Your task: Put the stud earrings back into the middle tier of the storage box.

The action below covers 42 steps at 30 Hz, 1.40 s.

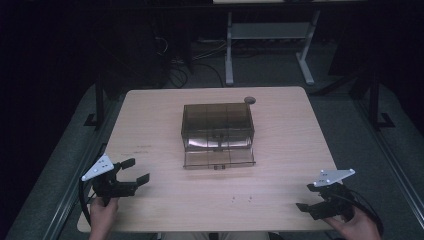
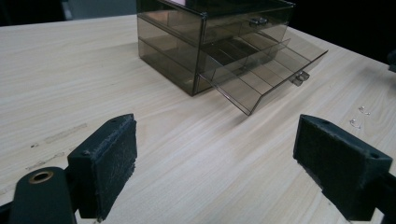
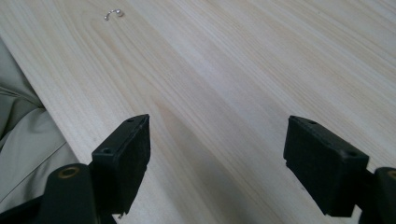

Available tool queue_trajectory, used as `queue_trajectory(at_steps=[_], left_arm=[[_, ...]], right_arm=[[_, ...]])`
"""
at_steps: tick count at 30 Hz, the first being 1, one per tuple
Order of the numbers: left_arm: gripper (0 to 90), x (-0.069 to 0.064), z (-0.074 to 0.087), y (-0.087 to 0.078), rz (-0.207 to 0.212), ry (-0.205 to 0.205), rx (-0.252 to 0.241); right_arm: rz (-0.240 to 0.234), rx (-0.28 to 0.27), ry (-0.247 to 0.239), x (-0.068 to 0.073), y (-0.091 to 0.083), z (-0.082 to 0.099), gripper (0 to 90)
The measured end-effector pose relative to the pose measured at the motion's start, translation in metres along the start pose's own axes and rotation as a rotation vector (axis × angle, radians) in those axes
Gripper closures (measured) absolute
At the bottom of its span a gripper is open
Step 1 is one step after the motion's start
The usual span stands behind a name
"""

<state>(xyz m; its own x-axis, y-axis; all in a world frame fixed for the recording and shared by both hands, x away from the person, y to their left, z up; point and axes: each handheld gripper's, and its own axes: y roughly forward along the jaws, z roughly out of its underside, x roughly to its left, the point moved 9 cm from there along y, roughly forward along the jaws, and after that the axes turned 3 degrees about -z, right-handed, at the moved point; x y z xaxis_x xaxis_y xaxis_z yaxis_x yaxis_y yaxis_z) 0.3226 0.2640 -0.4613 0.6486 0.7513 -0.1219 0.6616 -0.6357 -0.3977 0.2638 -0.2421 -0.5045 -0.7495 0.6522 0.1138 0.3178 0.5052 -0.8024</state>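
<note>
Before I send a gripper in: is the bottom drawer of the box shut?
No. The bottom drawer is pulled out of the box, its front tilting down towards the table.

Smoky clear drawer box, mid-table, bottom drawer open

We note both grippers are black: left gripper and right gripper each carry a grey three-cornered plate, a trailing black cable, coarse rectangular pads, and one brass-ringed screw hole.
</note>
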Motion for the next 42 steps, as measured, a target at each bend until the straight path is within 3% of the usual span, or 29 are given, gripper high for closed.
queue_trajectory(at_steps=[6,17,19,26,28,36,42], left_arm=[[12.9,-0.001,0.0,-0.003,0.002,-0.005,-0.011],[12.9,0.001,0.001,-0.004,-0.01,-0.012,-0.006],[12.9,0.001,0.0,-0.004,-0.013,-0.01,-0.01],[12.9,0.002,0.0,-0.004,-0.009,-0.013,-0.011],[12.9,0.001,-0.001,-0.004,-0.008,-0.013,-0.018],[12.9,0.0,-0.001,-0.004,-0.011,0.013,-0.012],[12.9,0.0,-0.001,-0.005,-0.016,0.014,-0.016]], right_arm=[[0.008,-0.003,0.009,0.004,0.001,-0.007,22.5],[0.01,0.01,-0.085,0.02,0.003,-0.028,22.2],[0.009,0.01,-0.081,0.021,0.003,-0.029,22.2],[-0.049,0.026,-0.096,0.032,0.005,-0.043,22.5],[-0.066,0.038,-0.123,0.038,0.01,-0.05,22.6],[-0.08,0.104,-0.186,0.048,0.026,-0.065,31.0],[-0.064,0.114,-0.176,0.047,0.031,-0.074,36.2]])
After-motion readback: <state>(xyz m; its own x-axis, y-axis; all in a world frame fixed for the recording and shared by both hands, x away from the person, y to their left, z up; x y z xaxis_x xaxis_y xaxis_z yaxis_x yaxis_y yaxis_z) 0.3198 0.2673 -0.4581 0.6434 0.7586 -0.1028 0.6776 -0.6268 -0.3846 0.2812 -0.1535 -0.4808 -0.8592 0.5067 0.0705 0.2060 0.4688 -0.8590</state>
